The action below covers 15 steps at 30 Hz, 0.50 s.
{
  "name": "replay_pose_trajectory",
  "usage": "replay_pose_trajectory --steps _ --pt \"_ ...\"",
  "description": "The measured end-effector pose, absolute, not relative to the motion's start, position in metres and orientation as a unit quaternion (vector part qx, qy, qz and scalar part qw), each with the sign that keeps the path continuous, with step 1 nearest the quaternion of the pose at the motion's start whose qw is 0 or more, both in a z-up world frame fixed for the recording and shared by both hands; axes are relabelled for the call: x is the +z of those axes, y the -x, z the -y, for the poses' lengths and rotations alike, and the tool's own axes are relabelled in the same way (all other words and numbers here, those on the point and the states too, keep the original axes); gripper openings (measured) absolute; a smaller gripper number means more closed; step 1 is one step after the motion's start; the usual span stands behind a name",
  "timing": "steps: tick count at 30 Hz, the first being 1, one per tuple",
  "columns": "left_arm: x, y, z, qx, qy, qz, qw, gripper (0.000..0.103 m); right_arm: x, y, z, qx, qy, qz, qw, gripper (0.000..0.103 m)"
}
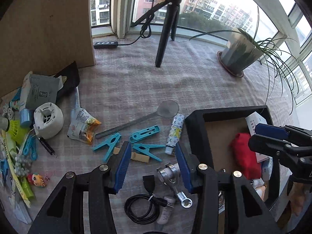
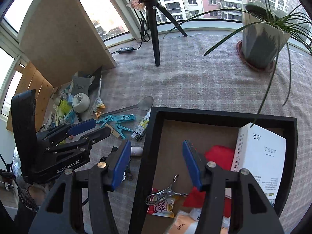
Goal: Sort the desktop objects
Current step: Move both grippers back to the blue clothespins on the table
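The left claw (image 1: 154, 167) hangs released over the checked cloth of the counter (image 1: 136, 81), its blue pads apart with nothing pressed between them; in the gap, close against the right-hand pad, lies a metal wrench-like tool (image 1: 171, 177), shiny and angled toward the camera; just beyond the pad tips lie three blue clothes pegs (image 1: 109, 144) and a wooden peg (image 1: 139, 157), touching one another in a loose cluster; a coiled black cable (image 1: 142, 208) lies below the gap, nearer the camera; a long grey spoon (image 1: 140, 119) rests farther out, and a small printed tube (image 1: 175, 134) lies just beside the left wall of the black tray (image 1: 197, 128).

The right claw (image 2: 157, 161) is also released, jaws wide and empty; it straddles the tray's (image 2: 148, 146) left wall, one pad over the cloth, the other over the tray's brown floor; below the gap, inside the tray, a metal clip (image 2: 165, 193) lies on a snack packet (image 2: 161, 206); a red bundle (image 2: 218, 152) and a white box (image 2: 259, 156) sit to the right of the pad, the box leaning against the tray's far corner.

A heap of unsorted odds and ends (image 1: 29, 120) lies well to the left of both claws, by a cardboard panel (image 1: 44, 29).
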State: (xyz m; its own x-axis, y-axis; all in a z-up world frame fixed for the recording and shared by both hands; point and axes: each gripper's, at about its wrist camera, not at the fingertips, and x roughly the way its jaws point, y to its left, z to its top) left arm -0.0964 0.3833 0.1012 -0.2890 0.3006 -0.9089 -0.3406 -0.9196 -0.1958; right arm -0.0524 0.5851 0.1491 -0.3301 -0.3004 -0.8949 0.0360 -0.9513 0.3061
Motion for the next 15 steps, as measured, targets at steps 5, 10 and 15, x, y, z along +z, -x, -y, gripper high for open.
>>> replay_pose_trajectory --steps 5,10,15 --pt "0.087 0.118 -0.348 0.799 0.576 -0.006 0.171 0.044 0.13 0.079 -0.548 -0.786 -0.59 0.121 0.14 0.054" --pt "0.072 0.127 -0.332 0.793 0.588 -0.006 0.161 0.044 0.107 0.107 -0.518 -0.76 -0.617 0.124 0.161 0.054" --pt "0.055 0.128 -0.334 0.787 0.595 -0.023 0.161 0.042 0.08 0.128 -0.5 -0.743 -0.64 0.128 0.149 0.054"
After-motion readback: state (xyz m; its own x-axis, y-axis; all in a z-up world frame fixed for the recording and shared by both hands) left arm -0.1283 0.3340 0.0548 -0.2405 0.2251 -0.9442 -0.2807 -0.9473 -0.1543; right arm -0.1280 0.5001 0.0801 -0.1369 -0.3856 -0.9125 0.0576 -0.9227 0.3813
